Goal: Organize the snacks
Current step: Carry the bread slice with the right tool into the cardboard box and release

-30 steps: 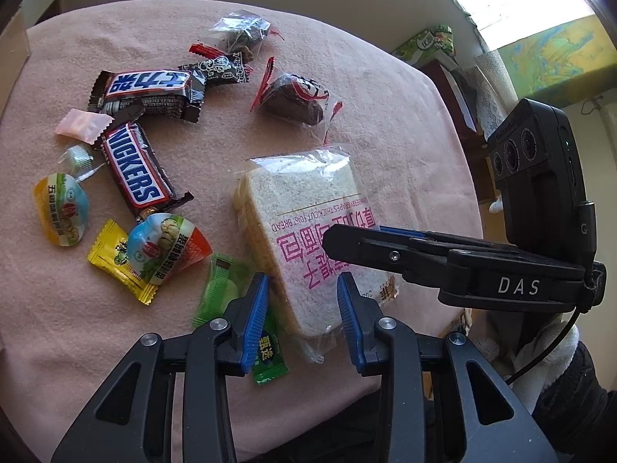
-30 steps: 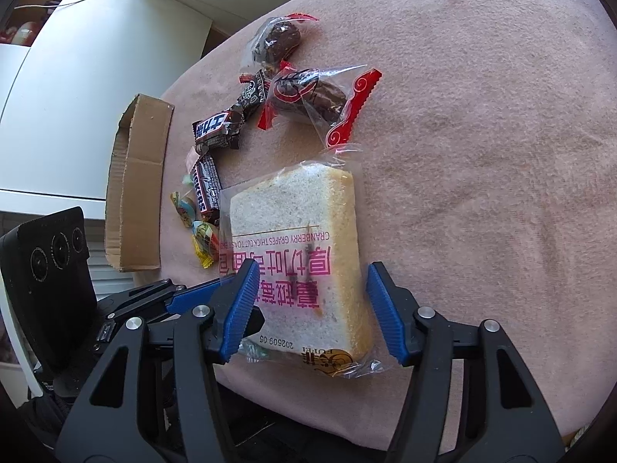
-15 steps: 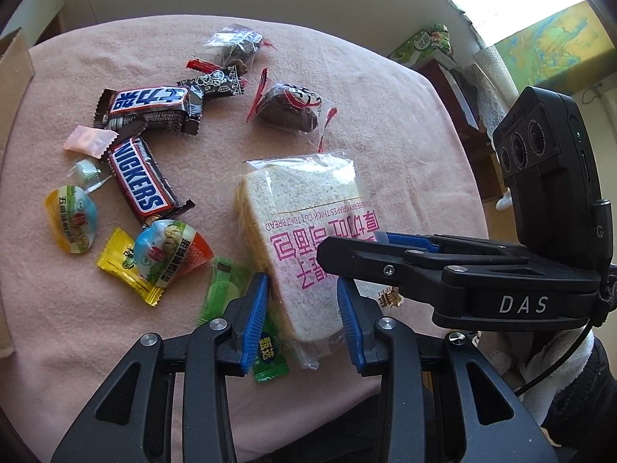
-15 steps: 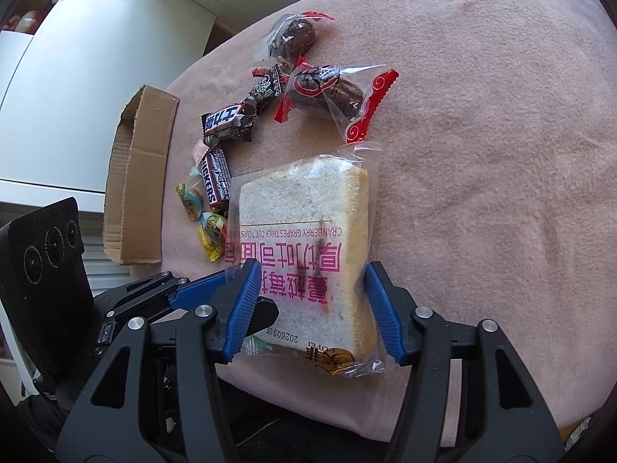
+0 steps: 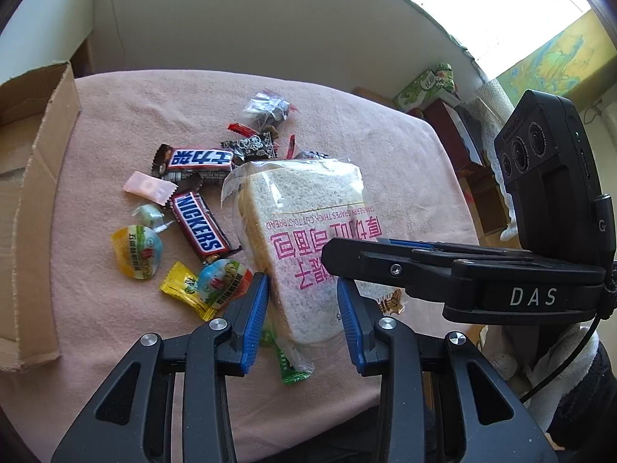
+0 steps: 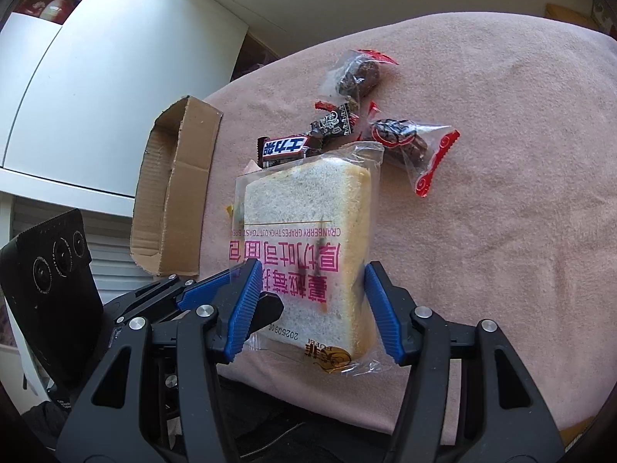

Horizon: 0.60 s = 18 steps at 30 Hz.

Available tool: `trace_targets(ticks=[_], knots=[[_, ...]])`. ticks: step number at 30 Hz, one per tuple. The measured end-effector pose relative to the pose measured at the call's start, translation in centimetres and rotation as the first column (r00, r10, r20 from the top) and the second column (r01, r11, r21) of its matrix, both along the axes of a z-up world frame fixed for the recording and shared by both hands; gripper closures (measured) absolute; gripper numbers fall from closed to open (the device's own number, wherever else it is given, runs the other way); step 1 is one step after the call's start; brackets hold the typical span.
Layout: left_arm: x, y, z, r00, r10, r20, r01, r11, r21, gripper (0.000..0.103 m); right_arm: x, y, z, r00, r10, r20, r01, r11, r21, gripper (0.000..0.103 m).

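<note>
Left wrist view: right tool [image 5: 339,254] is crossing in front of the bread pack [image 5: 304,227] and hiding its near right corner; left tool [image 5: 302,320] is pinching the pack's near edge, pads pressing on both sides, pack tilting up off the pink table [image 5: 115,123]. Green wrapper [image 5: 291,366] is mostly hiding under the bread. Snickers bar [image 5: 198,227], yellow candy [image 5: 185,289] and cardboard box [image 5: 34,200] are sitting left, box cut off by frame. Right wrist view: right tool [image 6: 308,308] is gripping the same pack, half open, both pads on its sides. Bread is blocking most loose candy; second Snickers [image 6: 285,148] and red-trimmed snack bag [image 6: 412,146] are showing beyond it.
</note>
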<state>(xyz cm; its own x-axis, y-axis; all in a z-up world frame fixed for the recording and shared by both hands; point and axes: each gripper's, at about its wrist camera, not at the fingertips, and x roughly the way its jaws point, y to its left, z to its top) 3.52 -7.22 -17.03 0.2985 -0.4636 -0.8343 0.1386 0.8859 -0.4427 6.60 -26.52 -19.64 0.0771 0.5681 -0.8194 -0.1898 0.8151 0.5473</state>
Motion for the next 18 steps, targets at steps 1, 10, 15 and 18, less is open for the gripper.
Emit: trace_targets(ticks=[1,10,15,18], knots=[[0.1,0.4,0.2,1.0,0.011,0.006,-0.011,1.0,0.0,0.068,0.2,0.4,0.3,1.0,0.01,0.006,-0.01,1.0,0.003,0.044],[0.1,4.9,1.9,0.989,0.137,0.059,-0.138,0.99,0.005,0.068,1.4,5.1,2.6,0.994,0.099,0.047,-0.101,0.995,0.028,0.044],[-0.5,7.8,2.5,0.974,0.214,0.077,-0.215,0.977,0.005,0.069,1.8,6.9,3.4,0.985,0.158,0.064,-0.161,0.986,0.04,0.044],[-1.1,9.5,2.7,0.963,0.257,0.087,-0.258,0.966,0.008,0.069,1.9,7.3,3.7,0.978,0.195,0.074,-0.199,0.979,0.044,0.044]])
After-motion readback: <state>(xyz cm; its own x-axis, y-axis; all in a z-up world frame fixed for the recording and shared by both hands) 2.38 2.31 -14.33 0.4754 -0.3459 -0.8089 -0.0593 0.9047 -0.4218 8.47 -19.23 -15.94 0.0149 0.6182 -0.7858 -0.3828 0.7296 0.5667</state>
